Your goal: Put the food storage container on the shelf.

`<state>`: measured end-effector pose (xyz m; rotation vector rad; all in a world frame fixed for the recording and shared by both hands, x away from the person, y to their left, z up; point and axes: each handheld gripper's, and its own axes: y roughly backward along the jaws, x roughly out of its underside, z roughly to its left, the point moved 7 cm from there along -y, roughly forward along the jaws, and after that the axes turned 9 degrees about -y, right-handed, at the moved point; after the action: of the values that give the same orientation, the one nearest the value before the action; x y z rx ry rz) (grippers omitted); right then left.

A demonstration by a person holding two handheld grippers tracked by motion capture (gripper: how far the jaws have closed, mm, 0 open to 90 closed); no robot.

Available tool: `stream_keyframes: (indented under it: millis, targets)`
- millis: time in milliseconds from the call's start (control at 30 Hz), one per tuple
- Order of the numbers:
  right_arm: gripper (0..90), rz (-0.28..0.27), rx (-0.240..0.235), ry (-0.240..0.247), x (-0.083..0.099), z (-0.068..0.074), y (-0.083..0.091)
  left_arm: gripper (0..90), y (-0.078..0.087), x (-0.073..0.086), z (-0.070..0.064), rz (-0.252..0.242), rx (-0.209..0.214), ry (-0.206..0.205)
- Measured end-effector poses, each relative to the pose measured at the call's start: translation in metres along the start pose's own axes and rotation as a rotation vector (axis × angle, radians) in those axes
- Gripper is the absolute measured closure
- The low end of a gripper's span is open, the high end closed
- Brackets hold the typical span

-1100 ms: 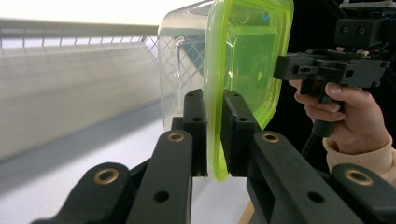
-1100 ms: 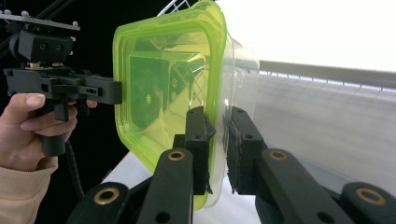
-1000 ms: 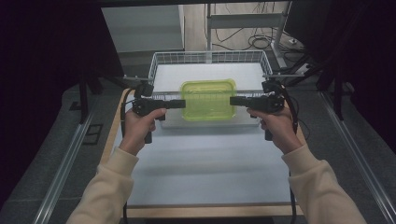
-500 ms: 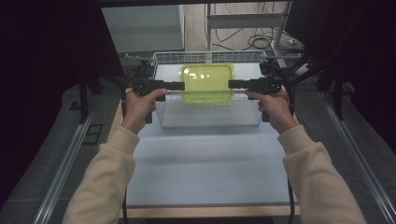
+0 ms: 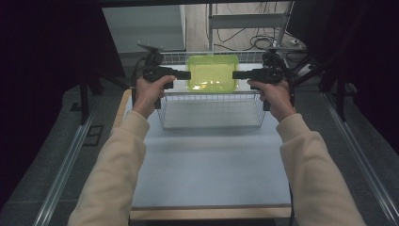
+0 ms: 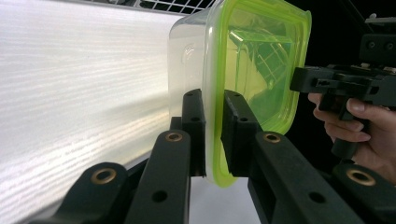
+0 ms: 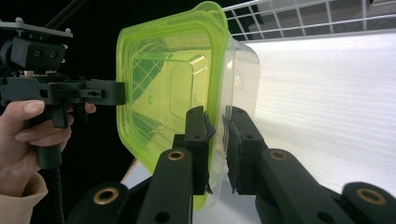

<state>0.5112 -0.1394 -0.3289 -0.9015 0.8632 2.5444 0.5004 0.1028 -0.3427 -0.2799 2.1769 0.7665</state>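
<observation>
My left tongs (image 6: 212,135) are clamped on the rim of the clear square plastic container with the lime-green lid (image 6: 252,70), one jaw on the lid side and one on the tub side, so the lip is pinched flat between them. My right tongs (image 7: 215,144) bite the opposite rim (image 7: 212,93) the same way. I judge the two-sided grip is there to keep the light, wide container level and stop it swinging, since neither pair alone could steady it by a thin edge.

Between the two tongs the container (image 5: 211,73) hangs over the far part of the white wire basket (image 5: 211,110), above its back rail, lid up. I take it that I am carrying it to set it down inside the basket, which sits on the pale table (image 5: 207,169) nearer to me than the tongs.

I can read no brand, label or writing on the lid or tub; faint moulded marks on the lid are too blurred to make out.
</observation>
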Motion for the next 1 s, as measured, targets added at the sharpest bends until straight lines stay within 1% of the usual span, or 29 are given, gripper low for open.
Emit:
stream_keyframes:
  millis: [133, 233, 300, 367, 400, 467, 500, 533, 567, 600, 700, 733, 767, 833, 867, 900, 933, 967, 1000]
  targets:
    - [79.6, 0.006, 0.014, -0.008, -0.002, -0.006, -0.005, 80.9, -0.007, 0.0, 0.009, 0.011, -0.008, 0.012]
    - [79.4, 0.015, 0.027, -0.005, -0.002, -0.01, -0.009, 80.7, -0.013, 0.0, 0.015, 0.011, -0.026, 0.019]
    - [78.9, 0.013, 0.037, -0.005, -0.003, -0.012, -0.012, 80.4, -0.014, -0.002, 0.017, -0.003, -0.024, 0.029]
    - [78.3, 0.004, 0.036, -0.009, -0.005, -0.015, -0.015, 80.3, -0.015, -0.003, 0.019, -0.008, -0.019, 0.027]
    - [77.8, 0.006, 0.041, -0.003, -0.005, -0.017, -0.016, 80.1, -0.017, -0.005, 0.019, -0.016, -0.02, 0.03]
    - [76.3, 0.001, 0.049, 0.002, -0.006, -0.02, -0.019, 78.9, -0.02, -0.007, 0.02, -0.025, -0.039, 0.029]
    - [75.6, -0.004, 0.05, -0.001, -0.006, -0.021, -0.02, 78.0, -0.022, -0.008, 0.02, -0.022, -0.056, 0.023]
    - [74.3, -0.01, 0.056, 0.005, -0.007, -0.022, -0.021, 76.6, -0.023, -0.008, 0.021, -0.021, -0.064, 0.013]
    - [72.5, -0.014, 0.065, 0.012, -0.007, -0.022, -0.022, 74.4, -0.025, -0.007, 0.022, -0.008, -0.079, 0.006]
    - [68.9, -0.014, 0.082, 0.026, -0.006, -0.023, -0.024, 73.2, -0.027, -0.007, 0.022, 0.002, -0.084, 0.005]
    - [63.5, -0.017, 0.114, 0.037, -0.005, -0.025, -0.026, 67.5, -0.031, -0.007, 0.025, -0.012, -0.092, 0.003]
    - [60.4, -0.019, 0.124, 0.039, -0.005, -0.025, -0.027, 63.1, -0.031, -0.008, 0.025, -0.015, -0.088, 0.003]
    - [54.9, -0.021, 0.13, 0.047, -0.006, -0.025, -0.026, 57.6, -0.032, -0.008, 0.025, -0.018, -0.079, 0.004]
    - [51.1, -0.023, 0.144, 0.063, -0.006, -0.026, -0.026, 44.4, -0.031, -0.009, 0.025, -0.035, -0.084, 0.0]
    - [48.7, -0.025, 0.148, 0.068, -0.005, -0.025, -0.025, 40.4, -0.03, -0.009, 0.024, -0.048, -0.084, -0.003]
    - [45.8, -0.045, 0.151, 0.08, -0.006, -0.024, -0.022, 37.8, -0.027, -0.01, 0.023, -0.059, -0.078, -0.01]
    - [43.1, -0.073, 0.155, 0.09, -0.007, -0.022, -0.019, 35.6, -0.026, -0.01, 0.023, -0.073, -0.08, -0.01]
    - [41.4, -0.095, 0.159, 0.097, -0.008, -0.021, -0.017, 33.1, -0.022, -0.011, 0.022, -0.084, -0.083, -0.019]
    - [39.7, -0.116, 0.15, 0.104, -0.009, -0.019, -0.012, 30.5, -0.019, -0.01, 0.021, -0.089, -0.08, -0.023]
